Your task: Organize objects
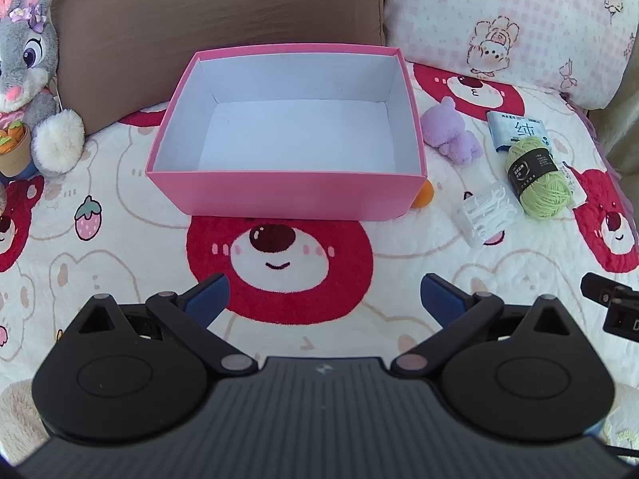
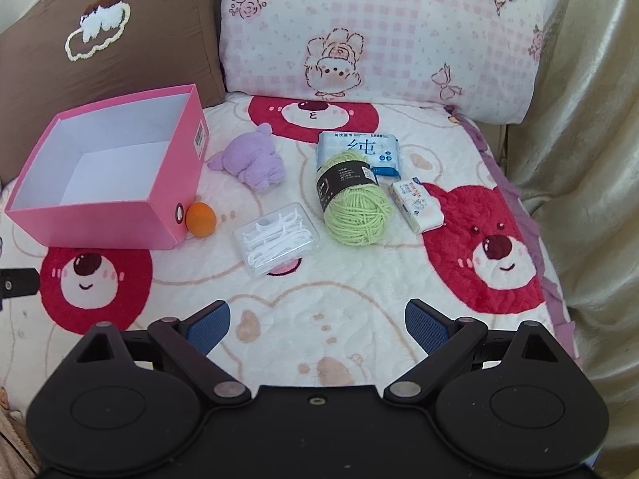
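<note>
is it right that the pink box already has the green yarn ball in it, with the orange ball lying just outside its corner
Not quite. The pink box is empty; the right wrist view shows the green yarn ball lying on the blanket, beside the clear case of floss picks. The orange ball does lie just outside the box's corner.

Surface: plush cream blanket printed with red bear faces and strawberries.
Box: open pink box, white inside, at the blanket's left.
Ball: small orange ball touching the box's near right corner.
Plush: purple plush toy just right of the box.
Floss case: clear case of floss picks near the ball.
Yarn: green yarn skein, its far end overlapping the blue wipes pack.
Tissues: small tissue pack just right of the yarn.
Rear edge: brown pillow, pink checked pillow, grey rabbit plush.
</note>
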Tool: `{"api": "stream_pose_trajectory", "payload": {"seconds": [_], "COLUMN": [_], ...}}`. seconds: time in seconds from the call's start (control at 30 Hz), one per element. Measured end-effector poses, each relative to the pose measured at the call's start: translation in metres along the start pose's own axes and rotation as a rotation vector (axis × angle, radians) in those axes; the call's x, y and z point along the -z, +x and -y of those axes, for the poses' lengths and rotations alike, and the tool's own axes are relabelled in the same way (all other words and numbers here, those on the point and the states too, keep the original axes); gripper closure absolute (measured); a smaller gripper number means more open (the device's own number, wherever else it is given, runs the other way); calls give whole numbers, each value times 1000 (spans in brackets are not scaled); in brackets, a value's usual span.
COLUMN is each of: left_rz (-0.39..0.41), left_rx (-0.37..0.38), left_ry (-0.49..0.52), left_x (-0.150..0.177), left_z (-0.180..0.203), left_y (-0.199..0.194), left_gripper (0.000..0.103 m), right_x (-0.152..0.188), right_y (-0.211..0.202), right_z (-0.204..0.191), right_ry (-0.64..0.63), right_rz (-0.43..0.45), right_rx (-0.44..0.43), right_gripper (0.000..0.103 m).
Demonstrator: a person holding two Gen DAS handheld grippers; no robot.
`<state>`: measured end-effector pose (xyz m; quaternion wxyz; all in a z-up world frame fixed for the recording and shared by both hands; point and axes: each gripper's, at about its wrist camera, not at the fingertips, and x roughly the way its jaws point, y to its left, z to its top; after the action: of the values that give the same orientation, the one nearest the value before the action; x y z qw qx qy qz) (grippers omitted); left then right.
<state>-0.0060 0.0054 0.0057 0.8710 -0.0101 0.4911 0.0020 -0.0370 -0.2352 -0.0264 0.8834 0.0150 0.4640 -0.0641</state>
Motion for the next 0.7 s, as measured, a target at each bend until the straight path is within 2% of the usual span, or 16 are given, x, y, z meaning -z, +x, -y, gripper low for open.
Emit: {"api": "stream_pose_trajectory", "payload": {"seconds": [0.7], "left_rz": [-3], "left_rx": [14], "left_ry": [10], "left_x": [0], "left_z": [2], "left_y": [-3], "left_gripper": [0], "right_x": [0], "right_y": [-1], "right_z": [1], "right_ry": [11], "right_rz": [-12], "right_rx": [-2], "right_gripper": [7]}}
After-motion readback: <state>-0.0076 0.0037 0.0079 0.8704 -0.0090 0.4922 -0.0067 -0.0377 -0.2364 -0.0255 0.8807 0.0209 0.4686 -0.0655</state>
